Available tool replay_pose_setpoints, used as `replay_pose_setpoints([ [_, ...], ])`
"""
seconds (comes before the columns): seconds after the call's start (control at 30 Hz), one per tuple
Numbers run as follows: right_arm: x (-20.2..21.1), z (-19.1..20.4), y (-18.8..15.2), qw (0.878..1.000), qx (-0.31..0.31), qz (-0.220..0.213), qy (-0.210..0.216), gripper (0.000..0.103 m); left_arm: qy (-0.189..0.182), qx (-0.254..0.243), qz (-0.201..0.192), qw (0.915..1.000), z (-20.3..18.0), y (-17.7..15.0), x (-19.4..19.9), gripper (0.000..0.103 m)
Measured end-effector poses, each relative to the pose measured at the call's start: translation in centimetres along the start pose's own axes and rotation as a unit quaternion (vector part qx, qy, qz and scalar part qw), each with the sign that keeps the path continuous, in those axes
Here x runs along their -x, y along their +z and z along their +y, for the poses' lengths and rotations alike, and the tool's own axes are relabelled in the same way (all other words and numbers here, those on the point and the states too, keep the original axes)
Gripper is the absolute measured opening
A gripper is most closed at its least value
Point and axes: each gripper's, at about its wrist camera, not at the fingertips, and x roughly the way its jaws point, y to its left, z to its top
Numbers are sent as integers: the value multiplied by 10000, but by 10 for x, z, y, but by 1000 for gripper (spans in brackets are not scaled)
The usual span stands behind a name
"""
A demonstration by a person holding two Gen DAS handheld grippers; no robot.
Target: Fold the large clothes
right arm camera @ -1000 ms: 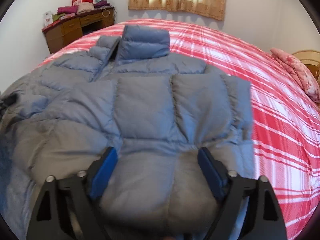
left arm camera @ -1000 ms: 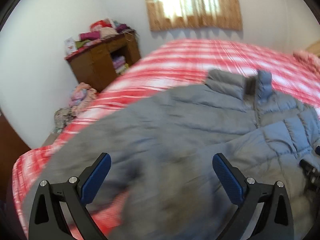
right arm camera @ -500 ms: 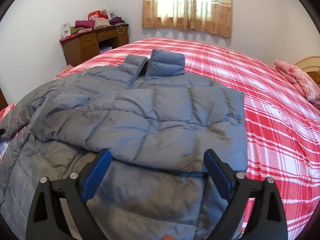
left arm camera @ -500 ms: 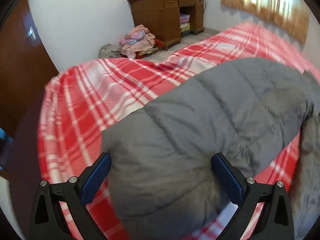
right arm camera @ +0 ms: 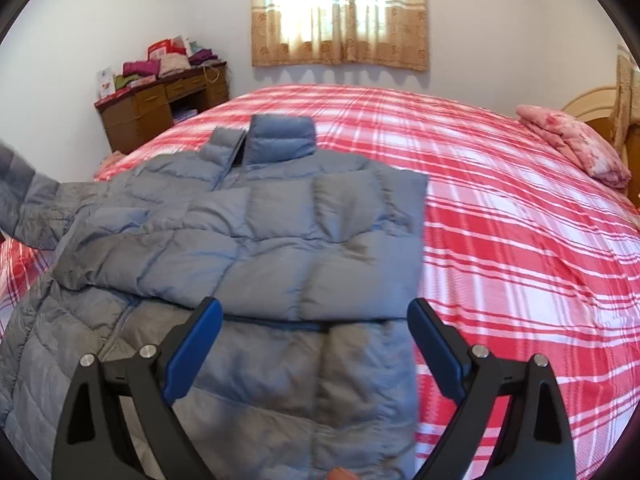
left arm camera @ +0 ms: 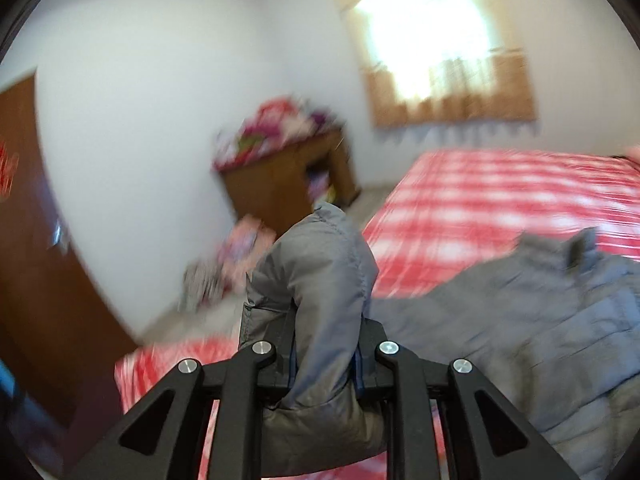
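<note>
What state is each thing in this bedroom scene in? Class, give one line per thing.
Left gripper: just closed, shut on the sleeve.
Right gripper: open, empty, above the jacket.
Sleeve: lifted off the bed.
Jacket: flat, one side folded inward.
Curtain: drawn.

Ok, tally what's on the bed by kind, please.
Grey puffer jacket: 1
Pink floral folded bedding: 1
Total: 2
</note>
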Motion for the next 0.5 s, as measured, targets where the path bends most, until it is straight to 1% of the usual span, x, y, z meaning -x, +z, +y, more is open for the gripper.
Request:
replay_pose_setpoints([
  [0.03,1,-4,1,10000,-28,6,-21,95,-73,-106,-121,9998,-10,6,4,19],
  [0.1,3,-9,0,10000,-70,-11,-40,95,-423,-521,-428,9968,-62,19,21,19],
  [0.13,4,-13,1,9999,-110,-20,-64,95,-578,-673,-508,9948,-85,22,26,19],
  [0.23,8,-24,-3,9997,-242,-18,-84,95,-993,-1052,-609,9876,-142,18,36,19],
  [0.27,8,-25,-5,9997,-249,-1,-87,95,-1186,-1142,-586,9846,-164,14,40,19],
  [0.33,7,-29,-9,9996,-231,68,-128,95,-1476,-1277,-503,9795,-196,4,43,20],
  [0.37,7,-30,-10,9996,-220,90,-142,95,-1576,-1383,-461,9767,-216,-4,44,24],
  [0.4,6,-33,-12,9996,-219,115,-165,95,-1644,-1460,-435,9746,-227,-8,46,29],
  [0.43,5,-36,-13,9994,-237,146,-200,95,-1701,-1632,-390,9710,-244,-14,50,41],
  [0.47,5,-38,-13,9993,-247,156,-218,95,-1695,-1727,-392,9695,-254,-18,52,57],
  [0.5,3,-42,-13,9991,-283,190,-237,95,-1693,-1768,-454,9685,-262,-21,55,67],
])
